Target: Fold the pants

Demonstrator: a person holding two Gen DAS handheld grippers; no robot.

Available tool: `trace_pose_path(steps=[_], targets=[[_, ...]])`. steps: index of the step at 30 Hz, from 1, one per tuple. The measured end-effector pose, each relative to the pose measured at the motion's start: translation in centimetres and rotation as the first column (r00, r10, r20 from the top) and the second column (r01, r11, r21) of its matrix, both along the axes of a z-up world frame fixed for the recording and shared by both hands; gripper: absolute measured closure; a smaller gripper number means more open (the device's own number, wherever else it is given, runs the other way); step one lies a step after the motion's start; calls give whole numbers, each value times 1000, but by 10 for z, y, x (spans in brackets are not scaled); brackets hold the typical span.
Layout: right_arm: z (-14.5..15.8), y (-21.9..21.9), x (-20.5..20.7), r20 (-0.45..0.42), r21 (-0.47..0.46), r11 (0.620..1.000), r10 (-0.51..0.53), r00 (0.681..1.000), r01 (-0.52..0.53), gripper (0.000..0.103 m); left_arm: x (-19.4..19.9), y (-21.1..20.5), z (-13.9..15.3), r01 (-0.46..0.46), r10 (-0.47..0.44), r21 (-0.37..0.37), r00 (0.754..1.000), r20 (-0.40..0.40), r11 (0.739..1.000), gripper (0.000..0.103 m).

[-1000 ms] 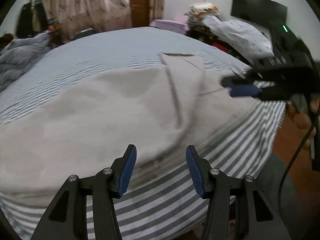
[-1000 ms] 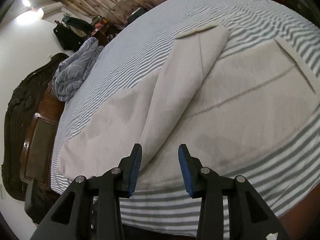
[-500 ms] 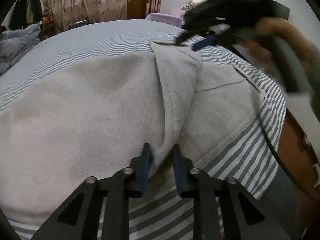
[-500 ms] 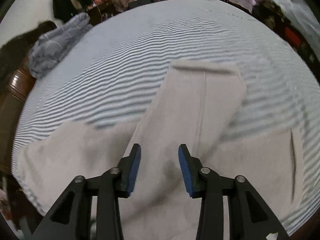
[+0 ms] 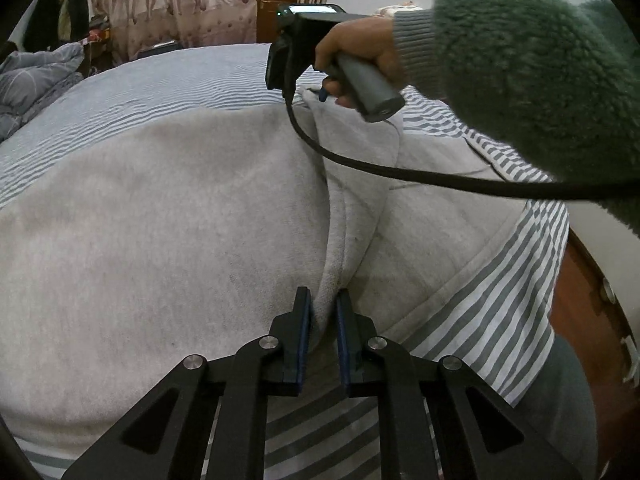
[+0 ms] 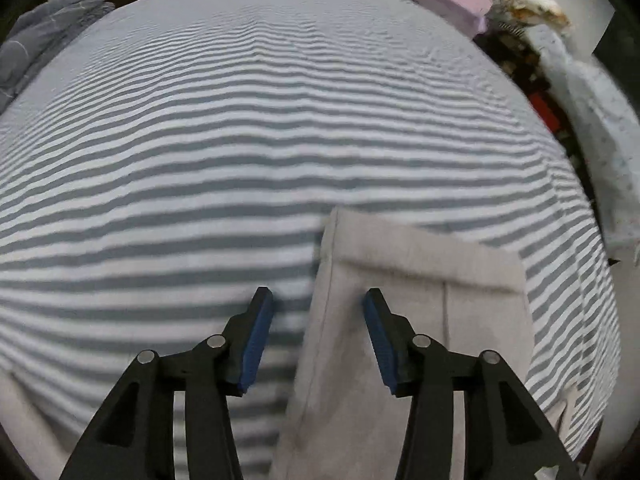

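- Your left gripper, wide apart a second ago, is now clenched on a ridge of the pants near the bed's front edge.
- Your right gripper has travelled to the pants' far cuff, released, straddling its left edge.

Left gripper clamped pants (right reached hem).

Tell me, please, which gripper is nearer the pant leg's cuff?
Right. The right gripper hangs open at the cuff; the left gripper pinches the pants at the near end.
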State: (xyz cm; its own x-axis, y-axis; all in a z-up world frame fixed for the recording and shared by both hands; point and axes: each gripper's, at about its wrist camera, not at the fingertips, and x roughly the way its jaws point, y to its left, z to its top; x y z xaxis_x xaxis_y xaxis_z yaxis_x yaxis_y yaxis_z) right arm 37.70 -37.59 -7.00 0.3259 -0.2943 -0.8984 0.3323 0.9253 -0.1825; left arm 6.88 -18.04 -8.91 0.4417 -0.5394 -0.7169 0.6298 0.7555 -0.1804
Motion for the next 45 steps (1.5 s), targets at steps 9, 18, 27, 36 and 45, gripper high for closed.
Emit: trace_pose_path(steps=[9,18,27,36,45], targets=[[47,-35,-38,129,3,1000,-19,991,18,98,0,1,2,-10,10,17,1000,14,1000,94],[132,-133,-186,325,182,966,-236,916,184,98,-9,-5,25,-22,17,46,995,98,999,96],[107,-175,-308,317,312,904,-391,864,294,98,-22,-5,40,-5,-7,80,990,143,997,96],[30,-194,-363,201,387,832,-497,844,397,98,-44,-14,26,37,-65,166,984,166,985,96],[-7,-190,-353,138,331,835,-505,852,441,97,-45,-22,6,39,-66,205,990,126,978,94]])
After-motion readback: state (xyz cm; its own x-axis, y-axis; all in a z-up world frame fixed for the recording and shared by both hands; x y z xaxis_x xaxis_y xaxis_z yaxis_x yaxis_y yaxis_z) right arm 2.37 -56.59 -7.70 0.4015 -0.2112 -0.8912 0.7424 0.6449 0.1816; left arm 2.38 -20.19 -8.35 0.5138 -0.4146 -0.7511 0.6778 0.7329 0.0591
